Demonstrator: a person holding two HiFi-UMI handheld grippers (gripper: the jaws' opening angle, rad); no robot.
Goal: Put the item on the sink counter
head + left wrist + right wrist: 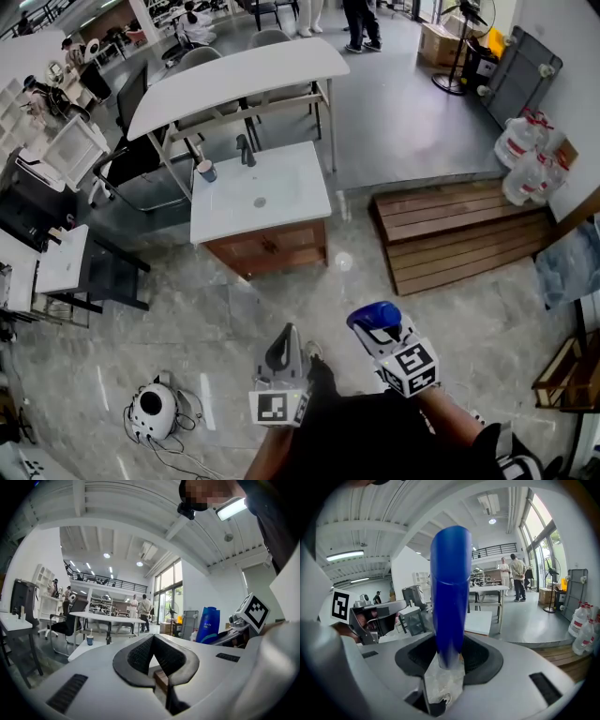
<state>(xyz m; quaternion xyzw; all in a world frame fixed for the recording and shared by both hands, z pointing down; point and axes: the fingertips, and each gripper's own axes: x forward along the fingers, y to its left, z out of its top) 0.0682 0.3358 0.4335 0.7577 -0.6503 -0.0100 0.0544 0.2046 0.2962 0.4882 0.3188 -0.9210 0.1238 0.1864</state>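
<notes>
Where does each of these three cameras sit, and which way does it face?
Head view: on the person's head, facing steeply down at the sink counter; shows both forearms, left hand-held gripper, right hand-held gripper.
Left gripper view: on the left hand-held gripper, facing level along its shut, empty jaws toward the sink counter; a dark top shows.
Right gripper view: on the right hand-held gripper, facing along jaws clamped on the blue bottle; the left hand shows.
Shared: all three show the sink counter and blue bottle.
</notes>
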